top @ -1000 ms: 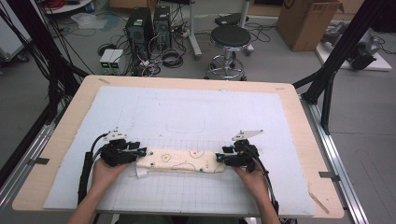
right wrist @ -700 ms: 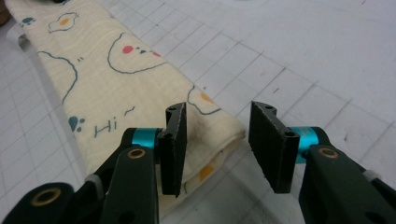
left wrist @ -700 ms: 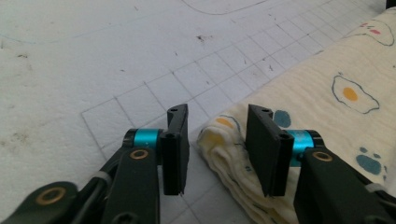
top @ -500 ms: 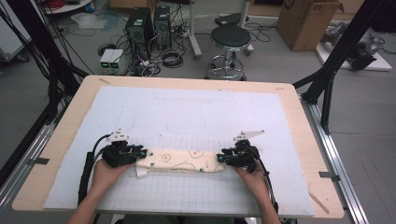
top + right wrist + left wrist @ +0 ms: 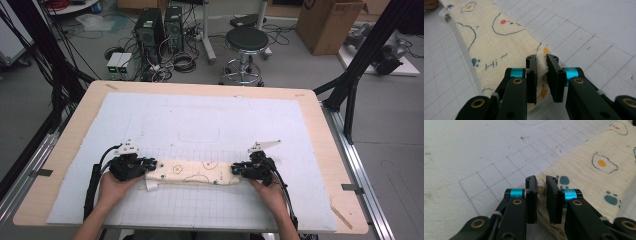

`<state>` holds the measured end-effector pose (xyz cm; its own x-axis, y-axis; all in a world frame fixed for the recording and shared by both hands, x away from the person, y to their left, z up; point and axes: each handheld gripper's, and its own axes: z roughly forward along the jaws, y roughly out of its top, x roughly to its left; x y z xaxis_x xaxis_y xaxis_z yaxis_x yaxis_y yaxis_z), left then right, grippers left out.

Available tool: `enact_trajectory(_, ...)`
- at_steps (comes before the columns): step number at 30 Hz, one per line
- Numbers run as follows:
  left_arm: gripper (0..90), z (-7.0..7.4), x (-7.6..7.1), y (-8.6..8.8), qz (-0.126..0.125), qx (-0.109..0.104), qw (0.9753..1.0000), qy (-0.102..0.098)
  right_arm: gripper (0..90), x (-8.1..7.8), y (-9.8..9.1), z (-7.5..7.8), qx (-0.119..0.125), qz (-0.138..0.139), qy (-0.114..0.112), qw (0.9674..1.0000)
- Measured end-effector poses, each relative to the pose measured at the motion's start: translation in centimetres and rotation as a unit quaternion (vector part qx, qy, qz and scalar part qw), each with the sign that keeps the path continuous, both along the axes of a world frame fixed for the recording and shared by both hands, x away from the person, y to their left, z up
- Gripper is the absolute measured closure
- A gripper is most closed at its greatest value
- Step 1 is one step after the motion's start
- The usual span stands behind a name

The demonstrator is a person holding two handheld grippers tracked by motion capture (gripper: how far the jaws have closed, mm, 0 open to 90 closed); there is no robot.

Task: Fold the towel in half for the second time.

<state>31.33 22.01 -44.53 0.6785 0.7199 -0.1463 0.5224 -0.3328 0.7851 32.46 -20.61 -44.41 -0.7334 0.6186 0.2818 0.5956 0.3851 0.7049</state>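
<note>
Both grippers, left gripper (image 5: 141, 166) and right gripper (image 5: 243, 170), have just closed their jaws, pinching opposite ends of the folded printed cloth (image 5: 192, 171); further folding remains, lifting not begun.

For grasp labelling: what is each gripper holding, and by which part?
Both hold the folded cloth: left gripper pinches one end's edge, right gripper the opposite end's, jaws having just closed.

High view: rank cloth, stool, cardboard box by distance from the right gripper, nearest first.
From the right gripper:
1. Cloth: on the mat, its end pinched between the fingers.
2. Stool: on the floor past the table's far edge.
3. Cardboard box: on the floor, far right, beyond the stool.
</note>
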Motion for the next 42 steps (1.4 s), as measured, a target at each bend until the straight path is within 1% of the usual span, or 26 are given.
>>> enact_trajectory(4,80.3,0.1,0.0,0.0,0.002,-0.003,1.0000,0.001,80.8,-0.1,-0.1,0.3,0.005,0.002,-0.003,1.0000)
enact_trajectory(6,80.9,0.3,-0.1,0.1,0.002,-0.004,1.0000,-0.001,81.0,-0.2,-0.1,0.6,0.001,0.004,-0.012,0.9999)
enact_trajectory(7,81.2,0.4,-0.1,0.1,0.003,-0.008,0.9999,-0.005,81.0,-0.3,-0.1,0.8,0.002,0.004,-0.014,0.9999)
enact_trajectory(8,81.4,0.4,-0.1,0.1,0.003,-0.011,0.9999,-0.005,81.2,-0.3,-0.1,1.0,0.000,0.007,-0.018,0.9998)
enact_trajectory(11,81.6,0.6,0.2,0.1,0.004,-0.010,0.9999,-0.006,81.2,-0.3,0.0,1.6,0.002,0.007,-0.021,0.9997)
enact_trajectory(12,81.7,0.7,0.2,0.2,0.002,-0.010,0.9999,-0.005,81.2,-0.2,0.0,1.7,0.005,0.007,-0.025,0.9997)
enact_trajectory(14,81.8,0.8,0.4,0.2,0.008,-0.014,0.9998,-0.008,81.3,0.1,0.1,2.0,0.006,0.008,-0.030,0.9995)
enact_trajectory(16,81.9,1.0,0.7,0.2,0.009,-0.009,0.9999,-0.008,81.3,0.5,0.2,2.2,0.006,0.007,-0.033,0.9994)
enact_trajectory(17,81.9,1.2,0.8,0.1,0.011,-0.008,0.9999,-0.011,81.3,0.7,0.2,2.3,0.007,0.004,-0.031,0.9995)
enact_trajectory(18,81.9,1.4,1.0,-0.1,0.013,-0.008,0.9998,-0.015,81.3,0.9,0.2,2.4,0.009,0.003,-0.035,0.9993)
enact_trajectory(20,81.9,1.8,1.4,-0.3,0.018,-0.014,0.9995,-0.023,81.3,1.3,0.2,2.7,0.008,-0.006,-0.038,0.9992)
enact_trajectory(22,81.9,1.9,2.1,-0.5,0.023,-0.011,0.9994,-0.022,81.4,1.8,0.2,2.9,0.005,-0.013,-0.041,0.9990)
enact_trajectory(23,81.9,2.0,2.5,-0.6,0.025,-0.009,0.9994,-0.022,81.3,2.1,0.1,3.0,-0.001,-0.018,-0.042,0.9990)
enact_trajectory(25,81.9,2.2,3.1,-0.7,0.031,-0.018,0.9990,-0.026,81.3,2.8,0.0,3.1,-0.014,-0.035,-0.045,0.9983)
enact_trajectory(26,81.9,2.3,3.4,-0.8,0.035,-0.027,0.9987,-0.027,81.4,3.1,0.0,3.1,-0.017,-0.038,-0.047,0.9981)
enact_trajectory(27,81.9,2.4,3.9,-0.8,0.037,-0.026,0.9987,-0.022,81.4,3.5,-0.1,3.1,-0.020,-0.045,-0.043,0.9979)
enact_trajectory(29,81.9,2.6,4.6,-1.1,0.043,-0.022,0.9985,-0.025,81.3,4.3,-0.2,3.2,-0.024,-0.053,-0.044,0.9974)
enact_trajectory(32,81.9,2.8,5.7,-1.4,0.050,-0.024,0.9982,-0.023,81.3,5.4,-0.2,3.2,-0.025,-0.063,-0.041,0.9969)
enact_trajectory(33,81.9,2.9,6.0,-1.5,0.053,-0.022,0.9979,-0.029,81.3,5.7,-0.2,3.2,-0.022,-0.067,-0.037,0.9968)
enact_trajectory(36,81.9,2.8,7.0,-1.6,0.060,-0.016,0.9977,-0.027,81.3,6.6,-0.3,3.2,-0.019,-0.079,-0.036,0.9960)
enact_trajectory(37,81.9,2.6,7.2,-1.6,0.066,-0.020,0.9972,-0.028,81.3,6.8,-0.3,3.2,-0.017,-0.080,-0.041,0.9958)
enact_trajectory(39,81.9,2.3,7.6,-1.3,0.078,-0.035,0.9961,-0.021,81.3,7.2,-0.4,3.1,-0.014,-0.086,-0.041,0.9953)
enact_trajectory(40,81.9,2.2,7.8,-1.1,0.083,-0.039,0.9956,-0.019,81.3,7.5,-0.4,3.0,-0.011,-0.091,-0.038,0.9950)
enact_trajectory(41,81.9,2.0,7.9,-1.1,0.086,-0.040,0.9953,-0.018,81.3,7.7,-0.4,2.8,-0.007,-0.093,-0.036,0.9950)
enact_trajectory(42,81.9,1.9,8.0,-1.0,0.086,-0.036,0.9954,-0.019,81.3,7.9,-0.3,2.7,-0.008,-0.094,-0.035,0.9949)
